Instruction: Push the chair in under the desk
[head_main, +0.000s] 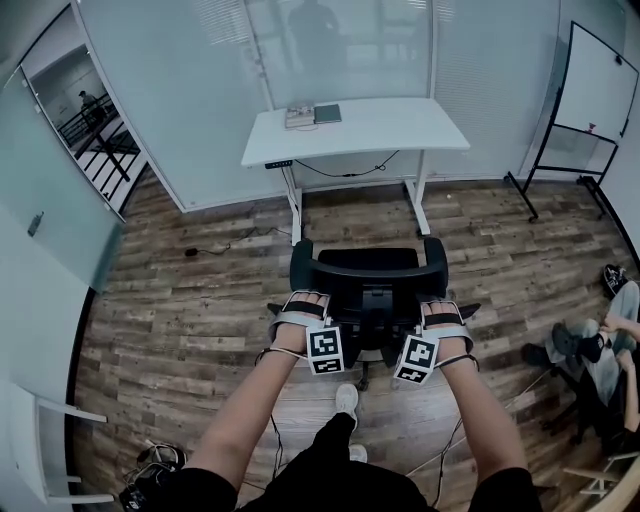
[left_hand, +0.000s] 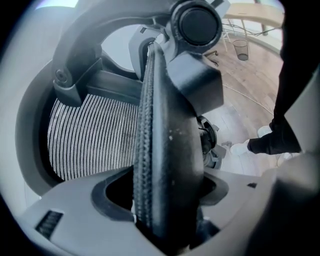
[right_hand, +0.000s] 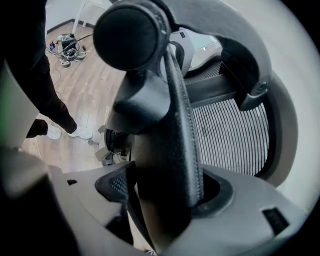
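Black mesh-backed office chair (head_main: 366, 276) is parked out on the brown wood-plank floor (head_main: 180, 300) with its back to the person and its seat facing the white rectangular surface (head_main: 400, 128). That surface stands well apart from it, farther up the head view, with bare planks in between, so by my read the push is nowhere near finished. The left tongs (head_main: 303, 300) and the right tongs (head_main: 442, 308) are set on the two upper corners of the backrest, one per side, both angled down and forward over the top. I'd guess that's on purpose: with a hold at each corner the force goes in evenly, and a swivel chair is less likely to spin or veer off line. In each gripper view the thick black padded rim (left_hand: 165, 130) of the backrest runs straight up through the middle and fills the gap, so both tongs look clamped on that rim, with nothing else in them. The striped mesh sits to one side of the rim, and the floor and the person's white shoe sit to the other. So the chair is right in the tongs, and the rest of it hangs ahead of and below them. It looks roughly lined up with the gap between the two white legs (head_main: 295, 205), though its armrests seem about as wide as that gap, so I'd watch for a snag.
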